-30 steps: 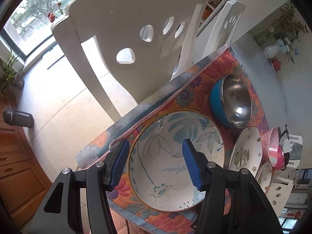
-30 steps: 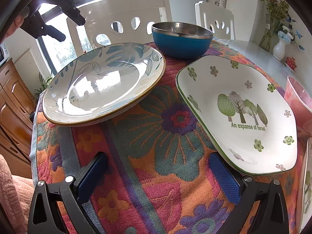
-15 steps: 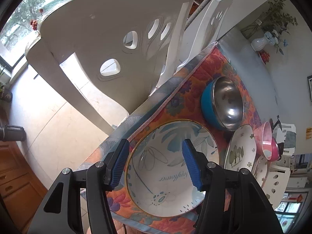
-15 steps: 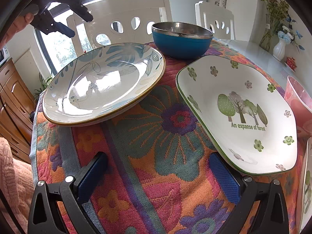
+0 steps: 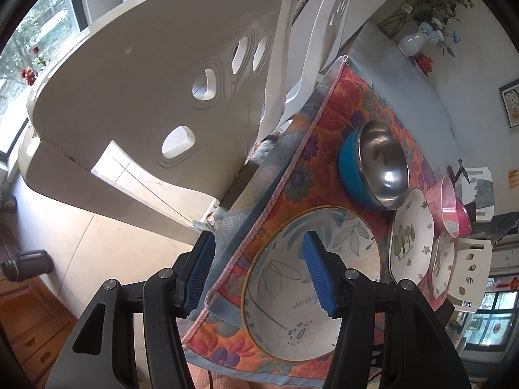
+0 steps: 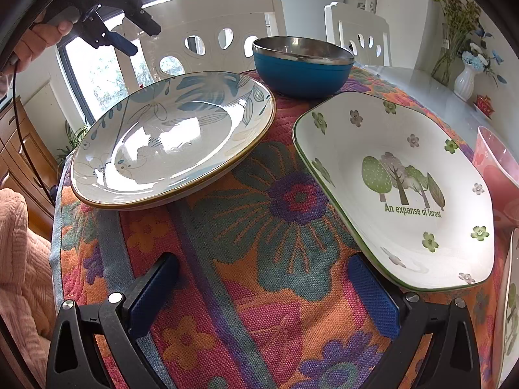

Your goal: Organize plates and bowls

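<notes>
Leaf-patterned plate (image 5: 311,278) beneath half-open, empty left tool (image 5: 258,274); right tool (image 6: 262,295) wide, empty.

White chairs (image 5: 146,97), bright window (image 6: 97,64)

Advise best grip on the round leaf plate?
Pinch the leaf plate at its raised rim on the table-edge side, one finger over and one under. It lies flat; the lip flares clear of the cloth, and the left gripper hovers there.

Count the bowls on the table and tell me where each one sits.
2 clear bowls: a blue steel-lined bowl behind the round leaf plate, and a pink bowl past the forest plate. Another may be nested beneath the pink one.
</notes>
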`<state>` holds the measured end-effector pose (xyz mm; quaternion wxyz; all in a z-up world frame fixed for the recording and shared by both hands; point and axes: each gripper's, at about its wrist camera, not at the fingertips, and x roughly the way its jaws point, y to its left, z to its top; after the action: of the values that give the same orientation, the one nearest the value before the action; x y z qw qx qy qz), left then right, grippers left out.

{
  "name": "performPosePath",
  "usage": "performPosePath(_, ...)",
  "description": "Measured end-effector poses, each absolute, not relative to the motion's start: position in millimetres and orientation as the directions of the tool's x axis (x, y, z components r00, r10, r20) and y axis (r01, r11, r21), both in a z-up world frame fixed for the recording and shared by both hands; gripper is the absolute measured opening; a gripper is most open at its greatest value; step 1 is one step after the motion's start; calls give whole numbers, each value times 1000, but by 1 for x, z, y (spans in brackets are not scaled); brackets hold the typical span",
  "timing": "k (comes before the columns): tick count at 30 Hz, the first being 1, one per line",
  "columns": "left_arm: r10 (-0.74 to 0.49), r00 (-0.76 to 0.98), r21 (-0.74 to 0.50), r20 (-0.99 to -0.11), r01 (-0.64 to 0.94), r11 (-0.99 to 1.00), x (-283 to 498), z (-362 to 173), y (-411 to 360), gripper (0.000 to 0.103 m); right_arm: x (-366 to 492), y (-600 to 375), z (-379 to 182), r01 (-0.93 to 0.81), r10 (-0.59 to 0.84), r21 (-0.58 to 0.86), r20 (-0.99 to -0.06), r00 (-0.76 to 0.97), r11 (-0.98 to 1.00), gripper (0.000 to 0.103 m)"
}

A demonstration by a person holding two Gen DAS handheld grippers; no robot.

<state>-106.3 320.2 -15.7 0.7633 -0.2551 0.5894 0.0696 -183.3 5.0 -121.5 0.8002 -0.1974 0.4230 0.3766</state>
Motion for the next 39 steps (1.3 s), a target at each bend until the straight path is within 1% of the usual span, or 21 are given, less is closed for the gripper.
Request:
performPosePath(5, -188, 285, -296, -940, -409, 863, -111, -15, 331, 54, -183, 5, -122, -770, 436, 3, -826, 359, 638, 103)
performPosePath(9, -156, 274, -262, -949, -411, 873, -119, -11, 334, 54, -184, 5, -122, -770, 436, 3, -826, 359, 638, 103)
performPosePath(16, -144, 252, -248, -957, -452, 857, -133, -11, 333, 54, -184, 5, -122, -770, 436, 3, -826, 359, 638, 103)
performPosePath(28, -148, 250, -252, -957, -462, 850, -139, -8, 291, 55, -182, 0, -114, -773, 436, 0, -825, 358, 635, 103)
performPosePath(29, -149, 245, -251, -958, -467, 848, -141, -10, 288, 56, -182, 0, -114, -773, 436, -1, -825, 359, 635, 103)
performPosePath(33, -136, 213, -226, -967, -481, 847, -146, -17, 277, 56, -181, 0, -114, -775, 440, 4, -825, 355, 632, 103)
performPosePath(37, -117, 201, -198, -972, -445, 874, -146, -14, 259, 56, -180, 0, -114, -778, 442, 4, -825, 352, 628, 103)
performPosePath(39, -111, 184, -178, -977, -398, 900, -141, -13, 243, 56, -180, 0, -114, -778, 442, 6, -825, 351, 628, 103)
